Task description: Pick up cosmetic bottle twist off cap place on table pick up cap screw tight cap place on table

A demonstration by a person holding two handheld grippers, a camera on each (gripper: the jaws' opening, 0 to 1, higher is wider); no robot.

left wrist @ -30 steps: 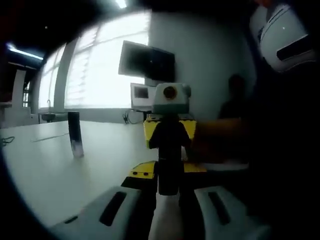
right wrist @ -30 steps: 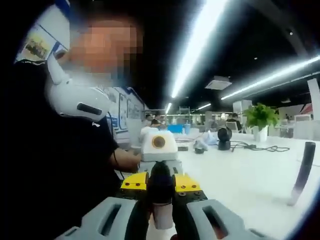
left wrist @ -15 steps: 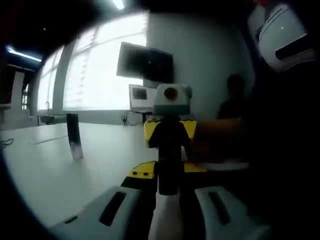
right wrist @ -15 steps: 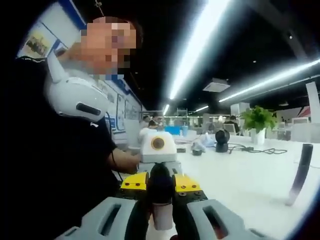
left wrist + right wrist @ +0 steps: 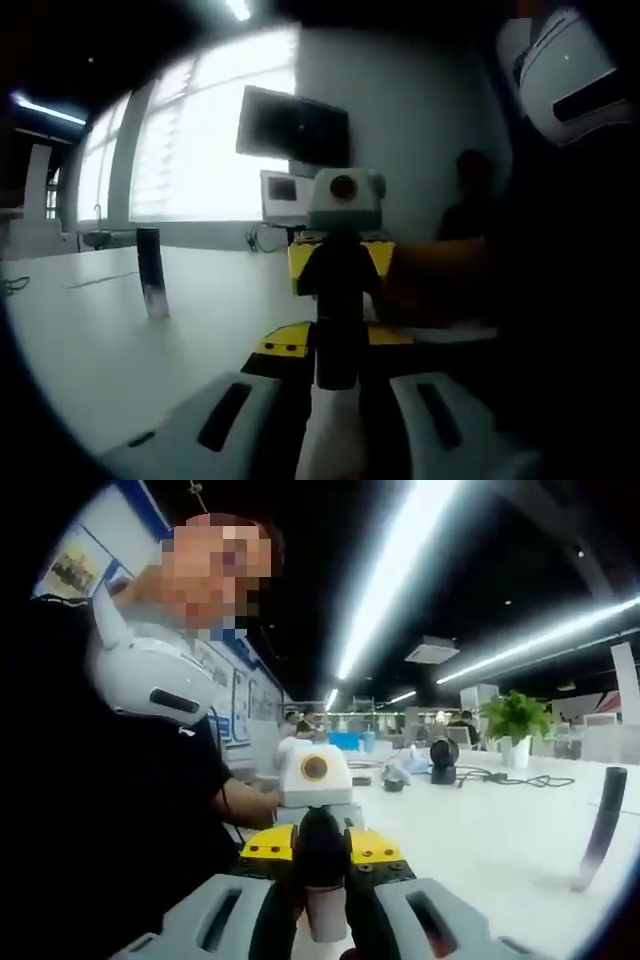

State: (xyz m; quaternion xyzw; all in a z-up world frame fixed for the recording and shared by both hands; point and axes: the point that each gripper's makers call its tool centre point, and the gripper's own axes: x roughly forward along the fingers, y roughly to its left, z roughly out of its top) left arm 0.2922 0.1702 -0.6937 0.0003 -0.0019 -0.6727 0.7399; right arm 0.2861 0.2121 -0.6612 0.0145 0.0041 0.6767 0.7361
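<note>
Caught mid-air, clear of the worktop: cosmetic bottle pinned between both claws at once

Left claw clamped narrow round the pale end nearest its camera, in the left gripper view

Right claw closed just as tight on the same bottle from the opposite side, in the right gripper view, yellow blocks of the other claw facing it just beyond

Dark middle section spanning the two grips; couldn't tell which end carried the cap, nor whether any gap had opened at the seam

Held roughly level in front of the person's dark shirt, both claws lined up nose to nose along the bottle's axis

Judged as pickup done, and twisting either under way or about to begin

Nothing set down as a loose cap anywhere visible on the white surface, so reckoned the cap as on the bottle

Left to do, by that reading: finish unscrewing, place the cap down, pick it back up, screw it tight, set the bottle down

Spotted one slim dark tube standing upright well apart on the worktop, untouched
</note>
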